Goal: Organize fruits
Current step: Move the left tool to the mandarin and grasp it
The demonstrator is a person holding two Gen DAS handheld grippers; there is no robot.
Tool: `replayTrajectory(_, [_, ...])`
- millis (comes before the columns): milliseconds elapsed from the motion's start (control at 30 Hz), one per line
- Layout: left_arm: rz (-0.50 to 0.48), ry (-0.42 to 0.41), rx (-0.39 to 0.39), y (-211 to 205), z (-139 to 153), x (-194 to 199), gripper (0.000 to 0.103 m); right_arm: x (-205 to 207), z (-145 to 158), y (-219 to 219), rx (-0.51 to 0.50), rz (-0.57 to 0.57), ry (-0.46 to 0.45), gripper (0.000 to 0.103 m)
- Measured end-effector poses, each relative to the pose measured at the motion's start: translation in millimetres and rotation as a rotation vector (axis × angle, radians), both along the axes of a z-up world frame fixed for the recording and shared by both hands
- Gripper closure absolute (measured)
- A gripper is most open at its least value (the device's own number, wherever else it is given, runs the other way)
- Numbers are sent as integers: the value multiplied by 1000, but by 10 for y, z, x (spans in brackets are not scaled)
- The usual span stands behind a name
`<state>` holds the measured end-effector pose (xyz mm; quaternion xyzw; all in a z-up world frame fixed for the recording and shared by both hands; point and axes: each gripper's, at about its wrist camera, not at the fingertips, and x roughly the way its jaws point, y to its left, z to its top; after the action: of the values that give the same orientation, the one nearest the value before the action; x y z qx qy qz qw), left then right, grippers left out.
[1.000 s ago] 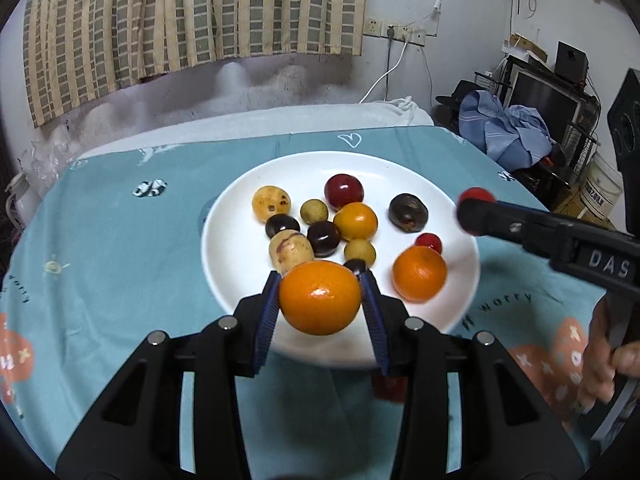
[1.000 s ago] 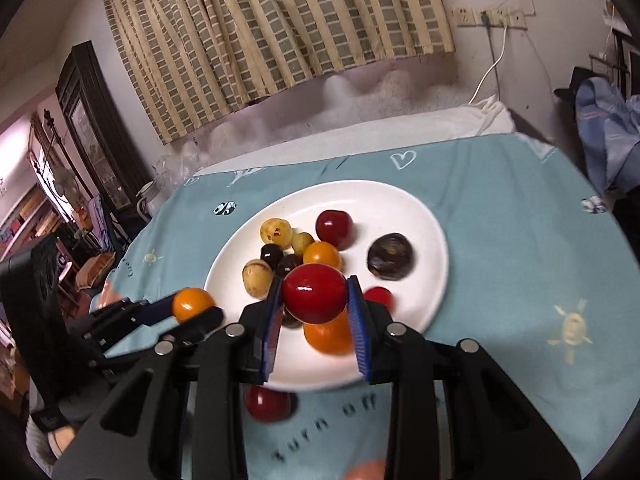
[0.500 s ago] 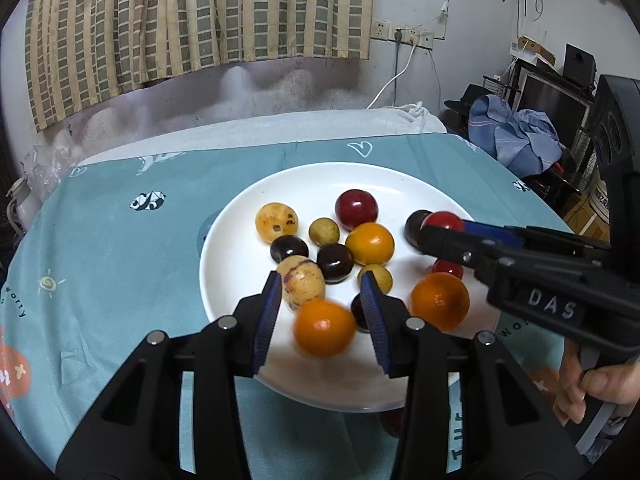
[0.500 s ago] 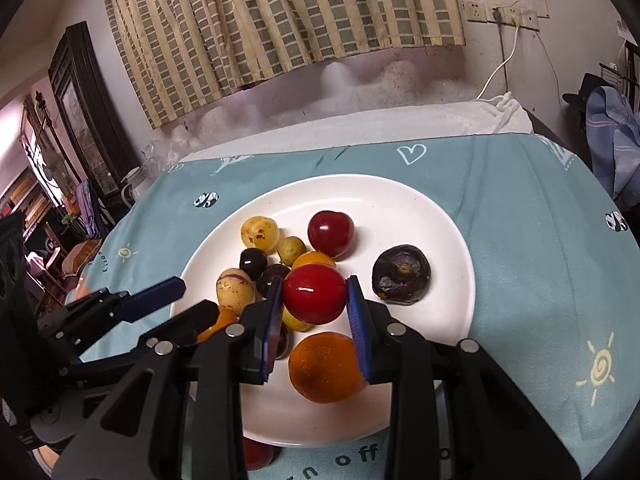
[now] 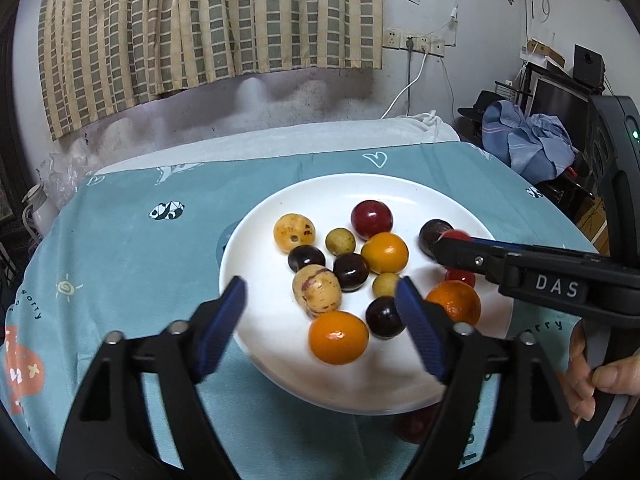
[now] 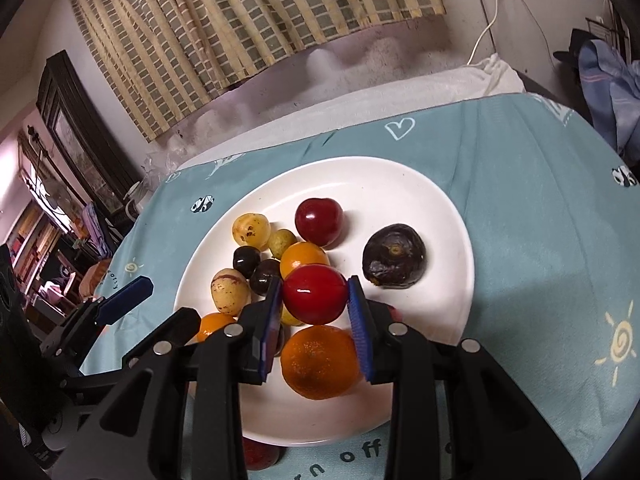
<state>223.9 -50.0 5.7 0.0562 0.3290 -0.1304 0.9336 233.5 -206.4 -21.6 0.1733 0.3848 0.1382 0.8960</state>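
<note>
Left tongs (image 5: 320, 312): jaws opening, spread wide, nothing pinched; an orange (image 5: 338, 337) lying free on the white plate (image 5: 404, 188) in the gap between the blue pads, nearer the right-hand pad, touching neither. Right tongs (image 6: 316, 300): jaws opening a little, blue pads not yet clear of a red plum (image 6: 315, 294), carried over the near-middle of the plate, directly above a second, larger orange (image 6: 320, 362) and just left of a dark wrinkled fruit (image 6: 394, 256). Seen from the left side, right tongs reaching in across the plate's right edge, tips beside that dark fruit. Outward from there: a clump of small fruit at the plate's centre, speckled yellow ones, dark round ones, a small orange one and another red plum (image 6: 319, 221) at the far side. One more red fruit (image 6: 260, 456) off the plate, on the teal cloth (image 6: 540, 200) at its near rim, partly hidden under the tongs. Judged from this: red plum about to be set down, bare plate lying just right of and slightly beyond the large orange, between it and the dark fruit; straight down means landing on the orange and rolling. No long axis to mind, fruit all round. Stray fruit below the near rim nearer to the right tongs, though hard to say from these views.
</note>
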Motion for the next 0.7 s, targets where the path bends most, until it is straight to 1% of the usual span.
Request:
replayTrajectory(33, [5, -1, -8, 13, 3, 2, 12, 1, 3, -5, 4, 0, -1, 66])
replayTrajectory(67, [3, 3, -15, 24, 4, 6, 12, -6, 13, -8, 9, -3, -3, 62])
replayTrajectory(100, [-3, 8, -24, 31, 5, 11, 12, -14, 26, -12, 13, -7, -5, 49])
replayTrajectory(133, [-8, 13, -31, 37, 2, 14, 10, -21, 38, -16, 14, -11, -9, 41])
replayTrajectory(167, [-9, 23, -41, 52, -5, 25, 8, -48, 64, -22, 17, -20, -27, 37])
replayTrajectory(233, [-9, 38, -60, 96, -7, 42, 8, -68, 106, -9, 12, -16, -40, 37])
replayTrajectory(367, [23, 53, -125, 300, 57, 48, 8, -128, 188, -32, 42, -11, -53, 37])
replayTrajectory(500, [82, 46, -204, 594, 175, -82, 7, -319, 338, -57, 65, -11, -85, 37])
replayTrajectory(567, [106, 36, -214, 700, 205, -202, 6, -447, 401, -57, 67, -11, -102, 36])
replayTrajectory(633, [117, 32, -200, 771, 199, -363, 6, -572, 441, -37, 62, -7, -113, 35])
replayTrajectory(700, [127, 16, -178, 831, 167, -610, 6, -723, 461, -8, 57, -2, -119, 35])
